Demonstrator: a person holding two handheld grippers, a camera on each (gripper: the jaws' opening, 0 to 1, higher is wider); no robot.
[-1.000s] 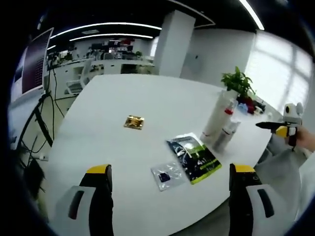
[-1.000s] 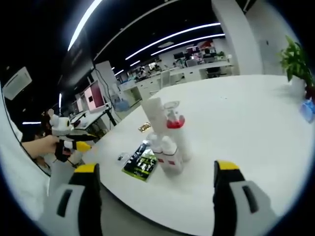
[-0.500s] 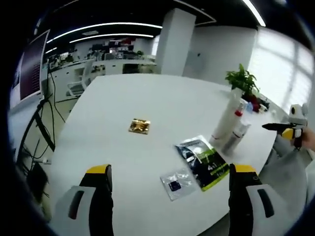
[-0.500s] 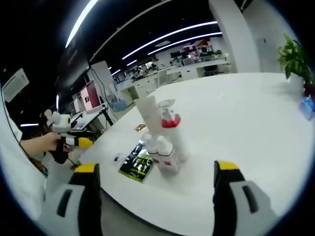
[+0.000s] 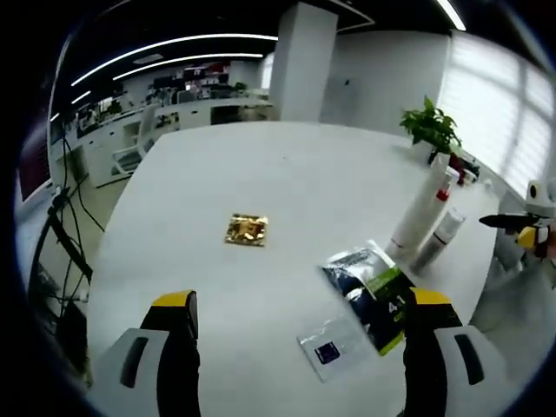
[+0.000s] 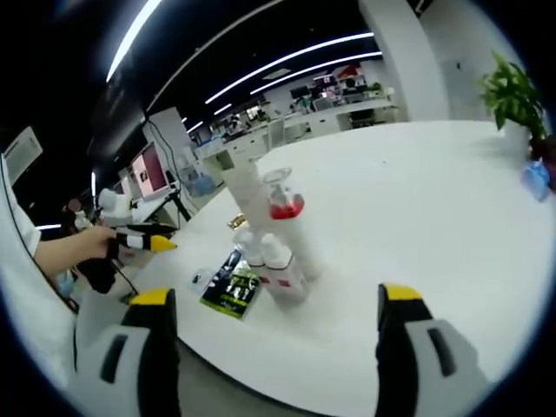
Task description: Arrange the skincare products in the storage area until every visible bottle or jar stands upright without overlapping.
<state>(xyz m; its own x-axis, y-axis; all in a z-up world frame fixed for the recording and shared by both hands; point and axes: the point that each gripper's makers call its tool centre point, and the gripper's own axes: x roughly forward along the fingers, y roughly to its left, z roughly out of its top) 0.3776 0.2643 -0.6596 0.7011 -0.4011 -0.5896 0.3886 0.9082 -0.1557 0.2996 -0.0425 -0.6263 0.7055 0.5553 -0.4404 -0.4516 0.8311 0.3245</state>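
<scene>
Skincare bottles (image 6: 274, 234): a tight cluster standing upright on the white table (image 6: 417, 217), seen in the right gripper view between that gripper's two jaws and well ahead of them.
Left gripper (image 5: 300, 347): jaws spread wide apart over the near table edge, holding nothing.
Gold sachet (image 5: 247, 230): lies flat on the table, alone, ahead of the left gripper.
Small clear packet (image 5: 327, 348): flat near the table edge, just beside the green-and-black pouch (image 5: 372, 296), which also lies flat.
Tall white tube (image 5: 423, 208): upright, right of the pouch in the left gripper view, with a shorter grey bottle (image 5: 439, 239) close against it.
Red-collared pump bottle (image 6: 287, 226): upright, tallest of the cluster together with the white tube behind it.
Two short white bottles (image 6: 269, 269): upright at the foot of the pump bottle, touching it.
Potted plant (image 6: 512, 95): at the far right of the table, well apart from the bottles.
Right gripper (image 6: 274, 347): jaws wide apart, empty.
</scene>
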